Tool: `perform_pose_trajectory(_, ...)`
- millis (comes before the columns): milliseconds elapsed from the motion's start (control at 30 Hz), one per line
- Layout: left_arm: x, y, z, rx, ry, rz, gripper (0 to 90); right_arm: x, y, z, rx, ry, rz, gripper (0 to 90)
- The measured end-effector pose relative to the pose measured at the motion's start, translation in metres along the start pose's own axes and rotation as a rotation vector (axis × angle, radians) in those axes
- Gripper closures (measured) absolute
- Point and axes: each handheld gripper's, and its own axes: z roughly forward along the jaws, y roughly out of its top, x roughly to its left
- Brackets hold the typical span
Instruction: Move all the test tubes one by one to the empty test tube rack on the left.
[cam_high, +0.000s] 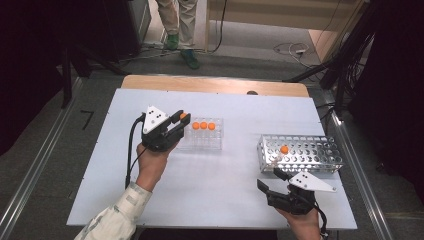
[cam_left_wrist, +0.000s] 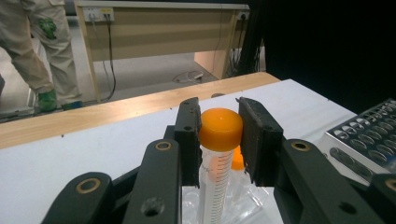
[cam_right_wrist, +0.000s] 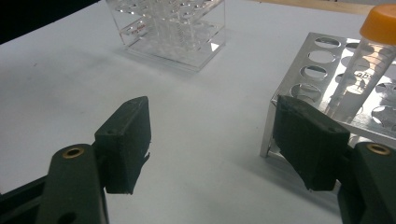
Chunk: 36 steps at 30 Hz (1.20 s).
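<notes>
My left gripper (cam_high: 181, 120) (cam_left_wrist: 219, 133) is shut on the orange cap of a clear graduated tube (cam_left_wrist: 219, 140) (cam_high: 183, 116), held upright above the left end of a clear plastic rack (cam_high: 202, 137) (cam_right_wrist: 173, 28). That rack holds three more orange-capped tubes (cam_high: 203, 125) in its back row. A metal perforated rack (cam_high: 300, 153) (cam_right_wrist: 327, 79) stands at the right with one orange-capped tube (cam_high: 284, 150) (cam_right_wrist: 369, 60) leaning in a hole. My right gripper (cam_high: 272, 181) (cam_right_wrist: 219, 140) is open, low over the table just in front of the metal rack's near left corner, with nothing between its jaws.
A white board (cam_high: 215, 175) covers the wooden table (cam_high: 215, 84). A person's legs (cam_high: 179, 25) stand beyond the far edge. Cables (cam_high: 292, 48) lie on the floor behind. Metal rails (cam_high: 35, 170) run along both sides of the table.
</notes>
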Motion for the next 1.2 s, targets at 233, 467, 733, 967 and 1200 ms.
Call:
perform_pose_trajectory(233,0.001,0.004,0.009,0.000,0.023,0.011,70.3,-0.001,0.000,-0.001,-0.005,0.000,0.006,26.5)
perform_pose_trajectory(467,0.003,0.003,0.016,0.004,0.044,0.022,70.3,-0.001,0.000,-0.002,-0.005,0.001,0.008,26.6)
perform_pose_trajectory(733,0.004,0.000,0.023,0.009,0.051,0.023,70.3,-0.001,0.000,-0.001,-0.004,0.003,0.008,26.6)
perform_pose_trajectory(967,0.003,-0.002,0.027,0.014,0.058,0.032,70.3,-0.001,0.000,-0.002,-0.005,0.001,0.010,26.6)
perform_pose_trajectory(1200,0.003,-0.008,0.030,0.033,0.061,0.038,70.2,-0.001,-0.001,-0.002,-0.005,0.000,0.008,26.7)
